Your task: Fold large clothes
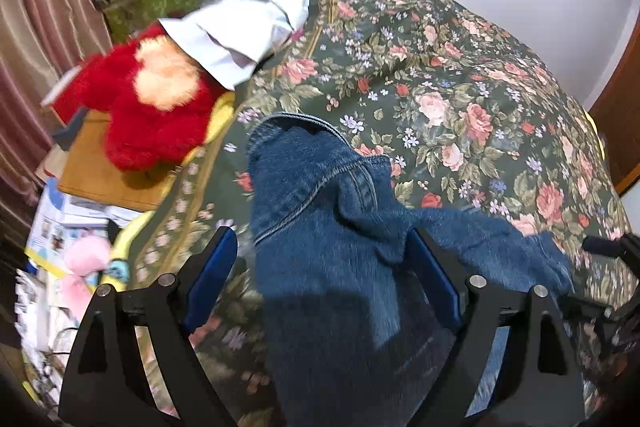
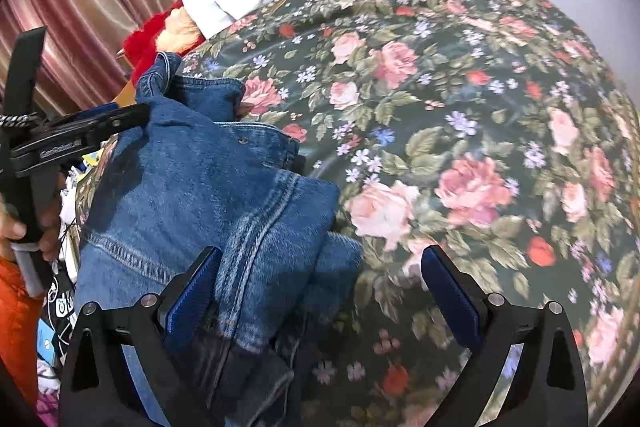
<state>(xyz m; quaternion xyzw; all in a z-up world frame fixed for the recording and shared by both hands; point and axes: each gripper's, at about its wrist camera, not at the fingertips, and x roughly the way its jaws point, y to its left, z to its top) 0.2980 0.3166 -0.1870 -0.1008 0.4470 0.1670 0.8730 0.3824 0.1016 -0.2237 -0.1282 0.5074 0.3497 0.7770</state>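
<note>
Denim jeans (image 1: 320, 211) heaped at the bed's (image 1: 460, 75) near edge, lying between the spread fingers of both left tool (image 1: 324, 279) and right tool (image 2: 320, 287), neither clamped. Beyond the bed's left edge: red plush toy (image 1: 148, 115), white pillow (image 1: 240, 23), pink curtain (image 1: 36, 27).

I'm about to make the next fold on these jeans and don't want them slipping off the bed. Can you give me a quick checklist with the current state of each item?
1. Left gripper open around the jeans: ok, fingers apart, denim between them.
2. Right gripper open: ok, denim by its left finger only.
3. Jeans lying flat: not ok, bunched and rumpled.
4. Room on the floral bedspread ahead: ok.
5. White pillow and red plush toy apart from the jeans: ok.
6. Jeans fully on the bed: cannot tell.
</note>
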